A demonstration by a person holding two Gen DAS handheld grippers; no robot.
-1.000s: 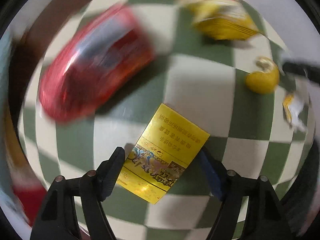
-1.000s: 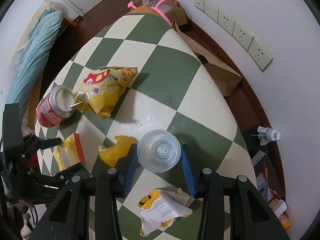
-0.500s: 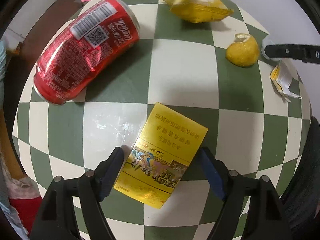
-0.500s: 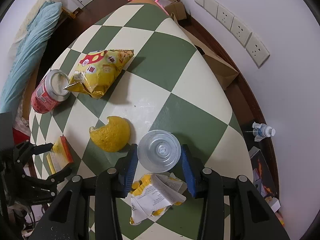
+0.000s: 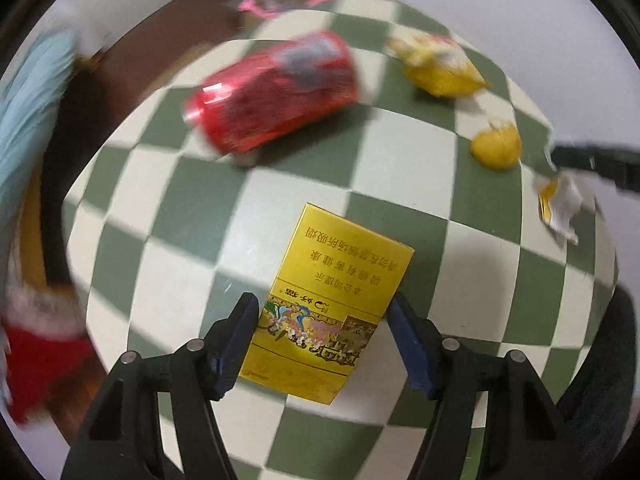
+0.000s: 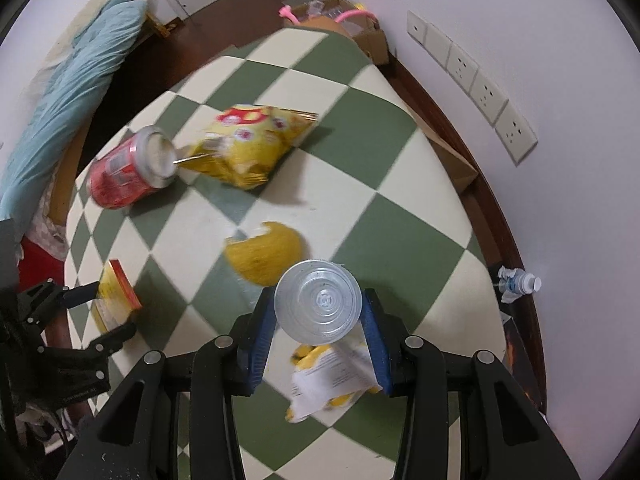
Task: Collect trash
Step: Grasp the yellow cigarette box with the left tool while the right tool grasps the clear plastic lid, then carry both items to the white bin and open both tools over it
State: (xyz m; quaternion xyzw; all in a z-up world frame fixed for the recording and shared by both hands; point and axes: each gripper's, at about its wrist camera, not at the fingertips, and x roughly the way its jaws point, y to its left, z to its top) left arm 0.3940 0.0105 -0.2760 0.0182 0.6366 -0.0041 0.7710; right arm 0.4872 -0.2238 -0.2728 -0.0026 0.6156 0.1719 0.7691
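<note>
My left gripper point(image 5: 324, 320) is shut on a yellow cigarette pack point(image 5: 332, 304) and holds it above the green-and-cream checkered table point(image 5: 200, 196). It also shows at the left of the right wrist view point(image 6: 114, 294). My right gripper point(image 6: 318, 322) is shut on a clear plastic cup point(image 6: 318, 300), seen bottom-on. On the table lie a red soda can point(image 6: 128, 168) on its side, a yellow chip bag point(image 6: 252, 142), a yellow fruit peel point(image 6: 264, 258) and a crumpled white-and-yellow wrapper point(image 6: 332, 380) beneath the cup.
A brown paper bag point(image 6: 452, 156) leans between the table's right edge and the wall. A cardboard box point(image 6: 344, 24) stands beyond the far corner. A small bottle point(image 6: 518, 282) lies on the floor at right. A blue bundle point(image 6: 68, 80) lies at left.
Both grippers have risen and pulled back with their loads; the table items look smaller and farther. The cup now overlaps the peel's edge in the right wrist view.
</note>
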